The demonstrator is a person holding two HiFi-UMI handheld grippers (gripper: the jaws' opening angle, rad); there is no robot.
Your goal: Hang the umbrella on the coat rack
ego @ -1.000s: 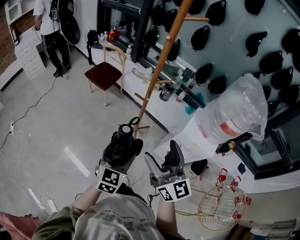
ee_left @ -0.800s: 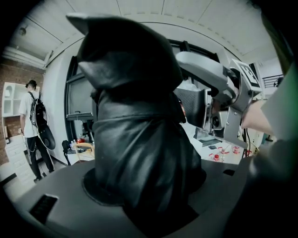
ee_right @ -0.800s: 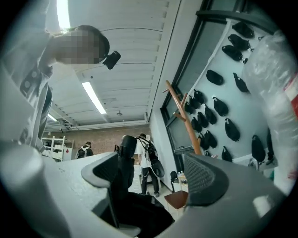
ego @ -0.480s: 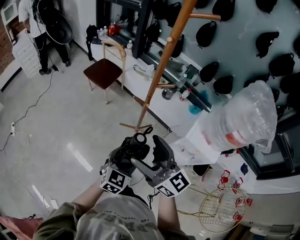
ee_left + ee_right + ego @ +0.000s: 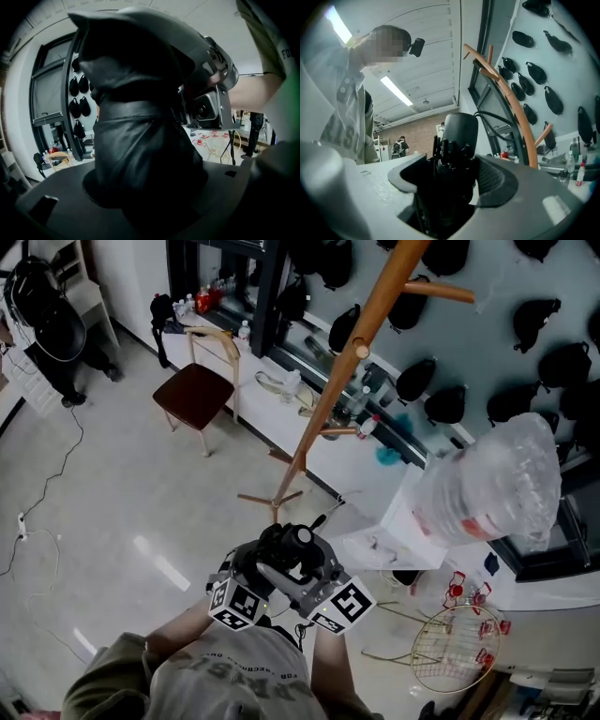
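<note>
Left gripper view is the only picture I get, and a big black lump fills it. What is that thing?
Observer: The head view shows it whole: a folded black umbrella, clamped in the left gripper.
Operator: Is the other hand helping?
Observer: In the right gripper view, the right gripper has its fingers on either side of the umbrella's handle. They have just been closing, but a sliver of gap shows.
Operator: Is there anywhere to hang it?
Observer: The head view shows a wooden coat rack standing on the floor ahead, apart from the umbrella. Its visible pegs look bare.
</note>
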